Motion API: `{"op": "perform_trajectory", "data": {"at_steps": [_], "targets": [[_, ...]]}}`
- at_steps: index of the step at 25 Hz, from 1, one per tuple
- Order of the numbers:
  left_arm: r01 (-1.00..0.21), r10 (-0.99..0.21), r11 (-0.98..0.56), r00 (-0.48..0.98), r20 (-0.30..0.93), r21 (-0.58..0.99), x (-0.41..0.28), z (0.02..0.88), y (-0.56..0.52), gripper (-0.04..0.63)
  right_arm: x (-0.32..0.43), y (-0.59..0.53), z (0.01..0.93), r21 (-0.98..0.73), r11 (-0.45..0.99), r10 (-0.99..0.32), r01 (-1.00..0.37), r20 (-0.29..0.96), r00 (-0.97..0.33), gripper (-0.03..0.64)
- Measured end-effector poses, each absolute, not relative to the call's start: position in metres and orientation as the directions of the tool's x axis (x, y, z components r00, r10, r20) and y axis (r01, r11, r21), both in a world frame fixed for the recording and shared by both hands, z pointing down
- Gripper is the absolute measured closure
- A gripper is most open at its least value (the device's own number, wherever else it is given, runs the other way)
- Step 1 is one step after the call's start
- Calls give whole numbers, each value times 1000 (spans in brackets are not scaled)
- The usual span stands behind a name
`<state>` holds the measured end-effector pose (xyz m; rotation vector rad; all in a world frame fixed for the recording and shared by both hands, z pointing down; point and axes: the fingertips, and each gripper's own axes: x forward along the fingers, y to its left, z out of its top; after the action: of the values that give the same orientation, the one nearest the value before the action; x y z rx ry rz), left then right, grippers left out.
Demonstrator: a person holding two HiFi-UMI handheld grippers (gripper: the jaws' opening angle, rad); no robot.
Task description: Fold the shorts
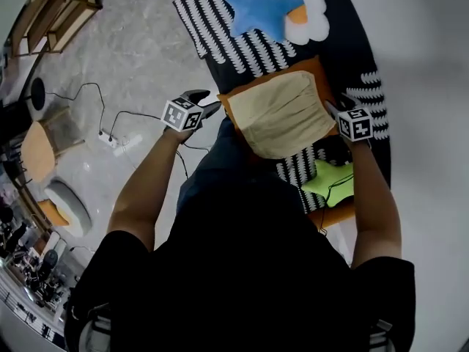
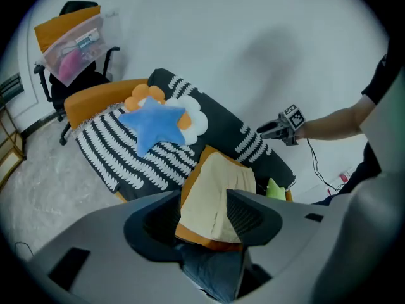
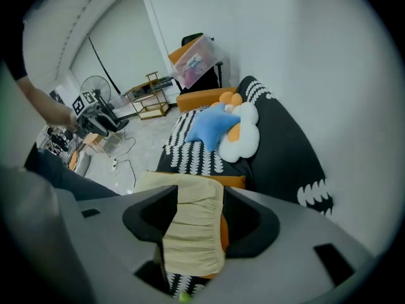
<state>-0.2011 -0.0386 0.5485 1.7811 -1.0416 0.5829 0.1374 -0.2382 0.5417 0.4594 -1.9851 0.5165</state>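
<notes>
Jaws of my left gripper (image 1: 207,102) and right gripper (image 1: 331,110) gape empty; I'd pinch matching corners of the beige fabric shorts (image 1: 282,116)

Sofa and floor clutter
Blue star pillow (image 1: 258,6) overlaps white cloud pillow (image 1: 311,9) on black-and-white sofa cover (image 1: 220,39); green pillow (image 1: 331,180), possibly star-shaped; power strip (image 1: 117,141) on floor.
</notes>
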Motion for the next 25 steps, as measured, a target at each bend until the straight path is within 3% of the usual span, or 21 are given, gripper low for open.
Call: {"op": "perform_trajectory", "data": {"at_steps": [10, 16, 22, 25], "targets": [[-822, -227, -241, 564, 794, 516, -156, 687, -48, 353, 121, -252, 673, -157, 869, -28, -469, 931, -363, 390], [-813, -156, -287, 562, 812, 507, -156, 740, -48, 353, 110, -270, 723, -119, 885, -23, -450, 954, -298, 393], [-817, -123, -304, 544, 830, 490, -187, 865, -43, 356, 75, -288, 864, -98, 909, 4, -405, 974, -227, 394], [-796, -92, -338, 559, 824, 502, -183, 884, -44, 370, 65, -303, 882, -89, 928, 18, -362, 980, -196, 400]]}}
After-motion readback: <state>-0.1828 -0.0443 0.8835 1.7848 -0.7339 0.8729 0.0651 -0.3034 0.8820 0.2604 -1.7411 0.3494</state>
